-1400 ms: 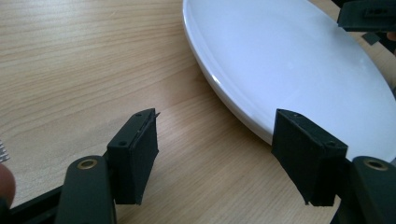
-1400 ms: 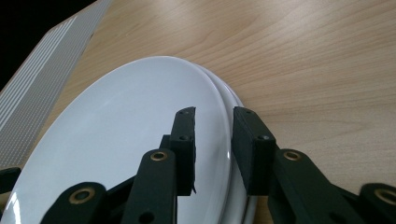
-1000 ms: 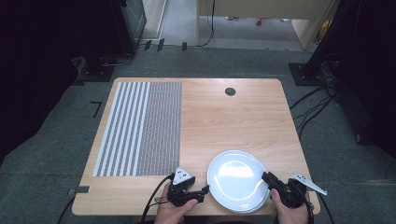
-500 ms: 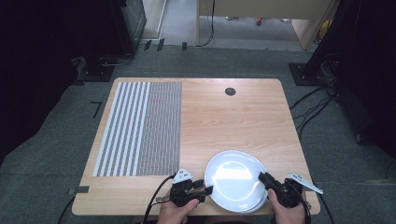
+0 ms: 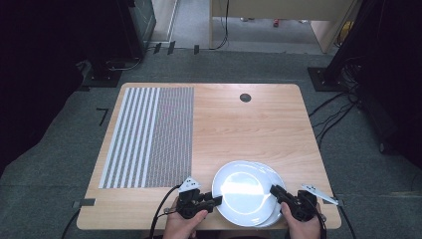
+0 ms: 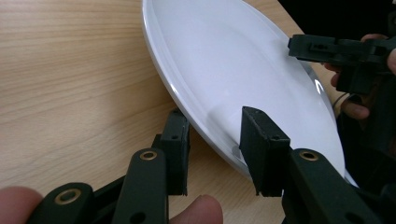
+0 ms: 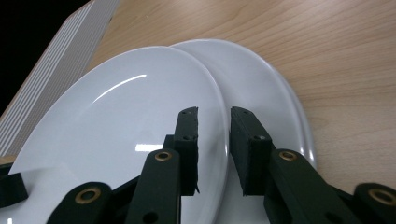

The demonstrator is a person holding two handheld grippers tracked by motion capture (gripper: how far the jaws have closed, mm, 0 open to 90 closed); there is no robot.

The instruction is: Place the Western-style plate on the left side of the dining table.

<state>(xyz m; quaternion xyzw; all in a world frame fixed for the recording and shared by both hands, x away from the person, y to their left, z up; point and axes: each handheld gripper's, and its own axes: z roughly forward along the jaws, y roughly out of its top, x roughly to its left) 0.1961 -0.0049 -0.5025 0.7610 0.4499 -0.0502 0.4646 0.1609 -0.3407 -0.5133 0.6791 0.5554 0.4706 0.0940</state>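
Left gripper (image 6: pixel 212 149): the fingers (image 6: pixel 261 149) have just been closing and now stand narrowly apart astride the near-left rim of the upper plate (image 6: pixel 243 60), one below the rim, one above it over the white face; whether the pads actually press cannot be told. Right gripper (image 7: pixel 214 149): the fingers (image 7: pixel 247 149) have been closing too and stand narrow, grasping the right edge of the same upper plate (image 7: pixel 126 121), one finger on its top face, the other slipped between it and the lower plate (image 7: pixel 266 93). Hidden or unclear: most of the lower plate lies under the upper one, showing just a crescent to the right; both hands are cut off at the frame's bottom edge in the high view. Position: the upper plate (image 5: pixel 244 191) spans between the two sets of fingers, at the near edge of the counter (image 5: pixel 249 129); a striped mat (image 5: pixel 149 137) lies well beyond the left fingers.
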